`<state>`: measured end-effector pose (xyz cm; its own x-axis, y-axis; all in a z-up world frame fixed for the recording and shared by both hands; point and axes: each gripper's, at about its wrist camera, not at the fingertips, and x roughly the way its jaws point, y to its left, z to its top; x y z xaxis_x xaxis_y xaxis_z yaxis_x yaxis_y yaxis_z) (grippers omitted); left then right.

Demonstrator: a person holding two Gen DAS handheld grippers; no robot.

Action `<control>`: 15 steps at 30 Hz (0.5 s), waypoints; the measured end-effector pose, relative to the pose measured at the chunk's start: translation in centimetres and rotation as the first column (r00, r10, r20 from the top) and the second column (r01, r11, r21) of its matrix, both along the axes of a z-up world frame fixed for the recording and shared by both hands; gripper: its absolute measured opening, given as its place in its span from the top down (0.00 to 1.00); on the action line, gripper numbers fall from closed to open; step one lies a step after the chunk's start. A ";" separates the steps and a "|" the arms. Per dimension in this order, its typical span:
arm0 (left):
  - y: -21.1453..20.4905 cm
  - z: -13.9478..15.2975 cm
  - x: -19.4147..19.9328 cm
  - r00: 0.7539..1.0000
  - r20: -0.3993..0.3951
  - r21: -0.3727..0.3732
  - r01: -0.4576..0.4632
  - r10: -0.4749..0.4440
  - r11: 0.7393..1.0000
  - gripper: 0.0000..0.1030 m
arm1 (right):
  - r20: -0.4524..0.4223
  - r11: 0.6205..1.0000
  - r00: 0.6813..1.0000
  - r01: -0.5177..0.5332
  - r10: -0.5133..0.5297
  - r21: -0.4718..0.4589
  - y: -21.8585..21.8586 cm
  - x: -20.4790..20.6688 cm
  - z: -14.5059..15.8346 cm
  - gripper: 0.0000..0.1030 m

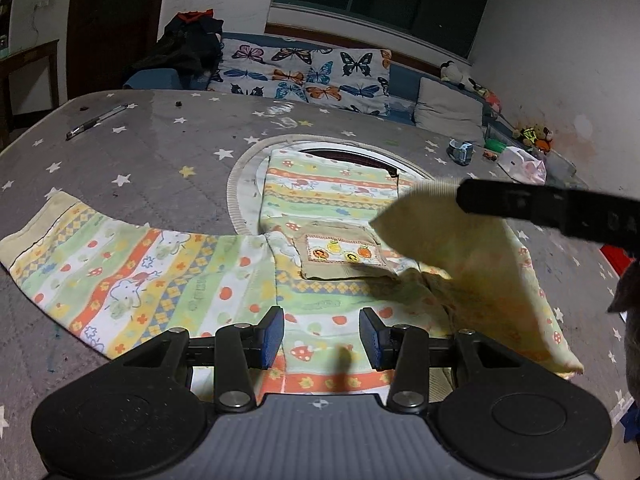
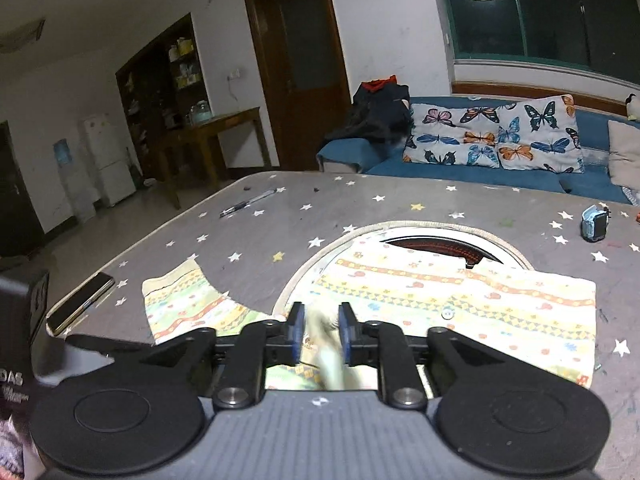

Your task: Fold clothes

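Observation:
A child's shirt (image 1: 168, 276) with orange, green and yellow stripes lies spread on the grey star-print table (image 1: 160, 160). Its left sleeve reaches far left; a beige chest pocket (image 1: 340, 254) shows in the middle. My left gripper (image 1: 322, 338) is open and empty, low over the shirt's lower part. My right gripper (image 2: 320, 334) is narrowly parted around a fold of the shirt's pale cloth (image 2: 326, 344). In the left wrist view its finger (image 1: 520, 202) holds up the yellowish right sleeve (image 1: 440, 232), which hangs over the shirt body (image 2: 460, 304).
A pen (image 1: 96, 120) lies at the table's far left. A phone (image 2: 80, 300) lies near the left edge. A small blue tape dispenser (image 1: 460, 152) and a bag (image 1: 524, 164) sit at the far right. A blue sofa with butterfly cushions (image 1: 312, 76) stands behind.

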<state>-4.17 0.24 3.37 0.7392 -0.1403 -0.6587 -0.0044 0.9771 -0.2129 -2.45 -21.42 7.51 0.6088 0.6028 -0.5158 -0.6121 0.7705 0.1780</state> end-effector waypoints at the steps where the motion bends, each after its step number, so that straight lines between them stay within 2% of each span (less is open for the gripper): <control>1: 0.1 0.1 0.0 1.000 0.002 -0.001 -0.002 0.002 1.000 0.56 | 0.003 1.000 1.000 0.003 -0.003 -0.001 -0.2 -0.2 0.1 0.81; 7: 0.0 0.9 0.2 1.000 0.022 -0.018 0.004 -0.004 1.000 0.57 | -0.016 0.996 0.997 0.077 -0.078 -0.048 -5.0 -0.2 -0.4 0.79; 15: -1.6 0.0 1.6 0.998 -0.009 -0.026 0.056 -0.057 0.998 0.59 | -0.115 0.971 0.974 0.178 -0.198 -0.161 -10.9 -2.7 -4.5 0.79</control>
